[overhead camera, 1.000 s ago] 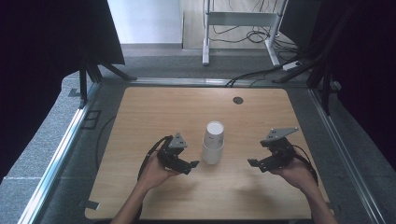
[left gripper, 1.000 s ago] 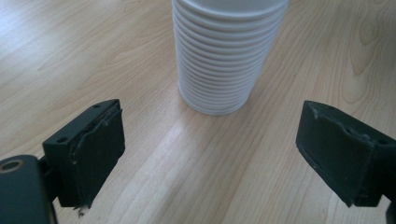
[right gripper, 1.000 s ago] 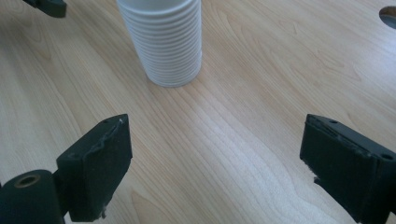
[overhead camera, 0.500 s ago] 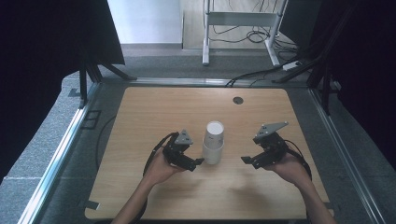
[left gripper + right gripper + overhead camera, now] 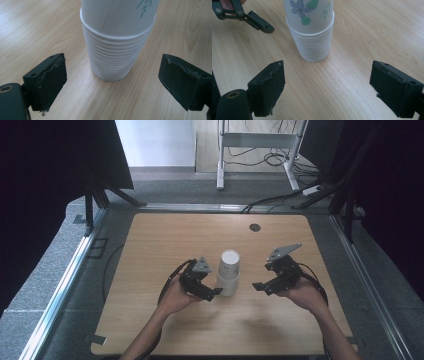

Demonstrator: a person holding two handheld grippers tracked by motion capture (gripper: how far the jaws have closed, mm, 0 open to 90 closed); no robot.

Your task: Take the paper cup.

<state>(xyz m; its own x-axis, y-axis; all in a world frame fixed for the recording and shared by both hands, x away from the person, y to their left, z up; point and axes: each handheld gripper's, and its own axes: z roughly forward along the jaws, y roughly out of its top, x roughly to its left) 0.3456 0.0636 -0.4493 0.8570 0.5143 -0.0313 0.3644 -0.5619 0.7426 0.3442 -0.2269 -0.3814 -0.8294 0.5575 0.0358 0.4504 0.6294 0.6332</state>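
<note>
Your two grippers flank an upside-down stack of paper cups (image 5: 229, 272) near the middle of the wooden table (image 5: 165, 235).

Your left gripper (image 5: 214, 292), jaws wide apart and holding nothing, sits just beside the stack's base at its 9 o'clock, not touching it. Your right gripper (image 5: 258, 286), at 3 o'clock and a little farther off, has just been narrowing its jaws, which grip nothing. A round grommet (image 5: 255, 227) lies toward 12 o'clock.

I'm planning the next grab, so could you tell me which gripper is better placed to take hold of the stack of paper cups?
Probably the left gripper: it sits open right beside the stack of paper cups. The right gripper is farther off.
</note>
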